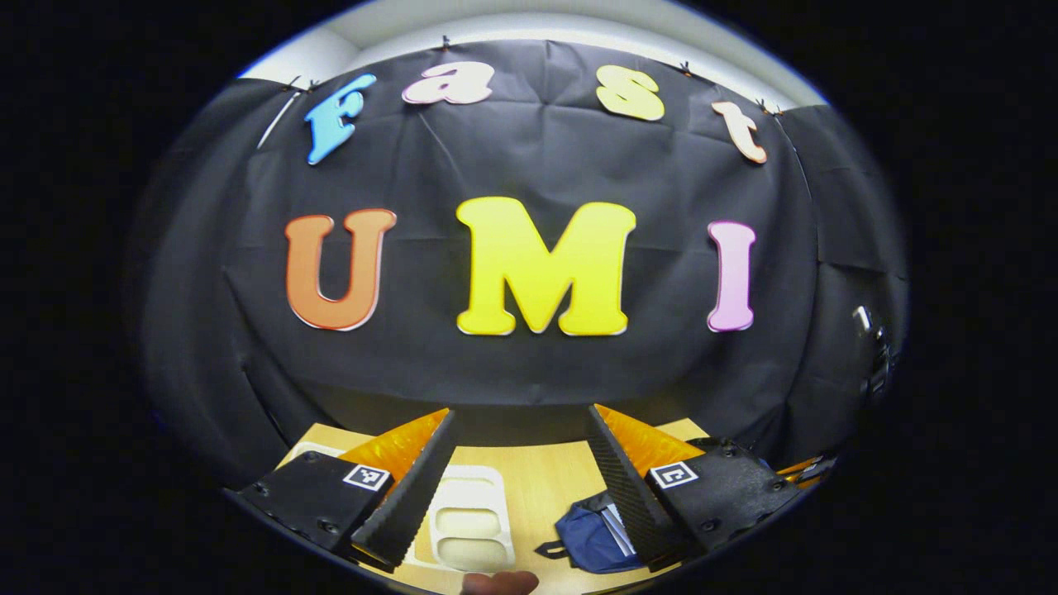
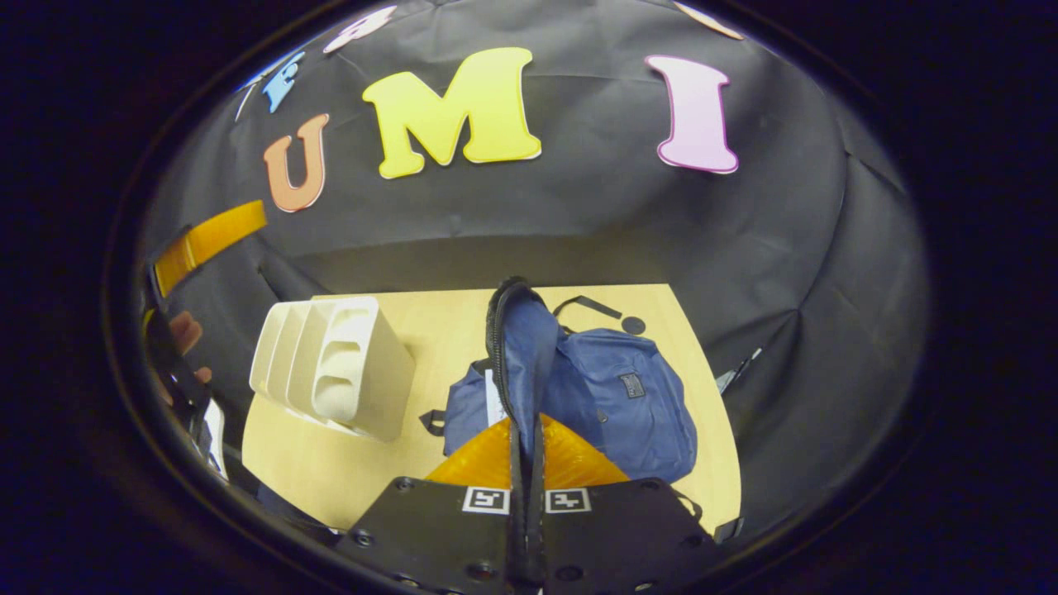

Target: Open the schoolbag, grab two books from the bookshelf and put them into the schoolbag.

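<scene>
Right claw [image 2: 526, 463]: your fingers are pressed together on a fold of the schoolbag's flap, the dark zip edge running up between them. The flap is lifted and stands up ahead of the claw.
Left claw [image 1: 522, 479]: your fingers are spread wide with nothing between them. It hangs high above the surface, aimed at the booth wall.
Schoolbag [image 2: 628, 397]: blue fabric, lying flat on the surface just beyond your right claw, opening turned toward the bookshelf. In the left gripper view it sits low at the right [image 1: 591, 533], with something pale showing in the mouth; whether that is a book cannot be told.
Bookshelf [image 2: 335, 368]: white plastic, several slots, standing on the surface to the left of the schoolbag, near but apart. From the left gripper view [image 1: 467, 516] its slots look bare.
Surface [image 2: 438, 318]: pale wood.
Handling, schoolbag: likely soft, light and limp; the body will sag and the mouth close once the flap drops. Take hold at the zip edge or the flap hem, where the cloth is doubled and firmer.
Handling, books: probably stiff and flat; grip across the spine edge.
Risk: thin cloth could slide out of a light pinch.
</scene>
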The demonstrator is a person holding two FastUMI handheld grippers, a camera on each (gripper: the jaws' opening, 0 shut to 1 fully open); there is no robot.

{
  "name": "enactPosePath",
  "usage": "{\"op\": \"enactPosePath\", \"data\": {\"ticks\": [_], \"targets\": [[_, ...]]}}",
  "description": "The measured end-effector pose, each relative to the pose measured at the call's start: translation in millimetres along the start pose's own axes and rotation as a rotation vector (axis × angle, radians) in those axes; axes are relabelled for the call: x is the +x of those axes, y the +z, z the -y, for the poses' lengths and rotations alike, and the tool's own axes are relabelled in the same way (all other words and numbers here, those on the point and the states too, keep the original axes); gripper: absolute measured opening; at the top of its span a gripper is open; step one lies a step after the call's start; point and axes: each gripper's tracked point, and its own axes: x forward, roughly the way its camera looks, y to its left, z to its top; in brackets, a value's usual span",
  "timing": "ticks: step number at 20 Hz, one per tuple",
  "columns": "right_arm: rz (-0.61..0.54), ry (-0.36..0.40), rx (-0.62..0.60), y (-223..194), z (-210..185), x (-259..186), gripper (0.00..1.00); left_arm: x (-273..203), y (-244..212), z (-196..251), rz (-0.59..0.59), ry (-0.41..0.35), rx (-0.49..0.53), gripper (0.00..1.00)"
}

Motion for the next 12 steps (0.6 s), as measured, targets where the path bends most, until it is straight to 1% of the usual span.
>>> {"op": "enactPosePath", "data": {"ticks": [2,3,4,5,8,9,10,11,12], "targets": [[0.035,0.046,0.016,7,-17,-4,0.08,-11,21,-22,0.055,0.035,-0.015,0.98],[0.078,0.075,0.026,19,-28,-14,0.07,-15,28,-32,0.078,0.06,-0.011,0.98],[0.126,0.093,0.03,31,-35,-20,0.25,-20,37,-41,0.101,0.079,0.001,1.0],[0.185,0.103,0.032,46,-42,-30,0.42,-28,47,-51,0.123,0.089,0.01,0.98],[0.358,0.086,0.025,84,-52,-63,0.94,-51,72,-69,0.154,0.113,0.013,0.97],[0.415,0.08,0.024,97,-56,-75,0.97,-59,79,-76,0.168,0.119,0.008,0.98],[0.47,0.077,0.022,108,-62,-87,0.96,-64,89,-79,0.187,0.121,0.01,0.98],[0.529,0.079,0.018,122,-70,-99,0.99,-71,98,-82,0.21,0.126,0.019,0.98],[0.59,0.084,0.01,131,-78,-113,0.96,-74,108,-85,0.235,0.131,0.036,0.97]]}}
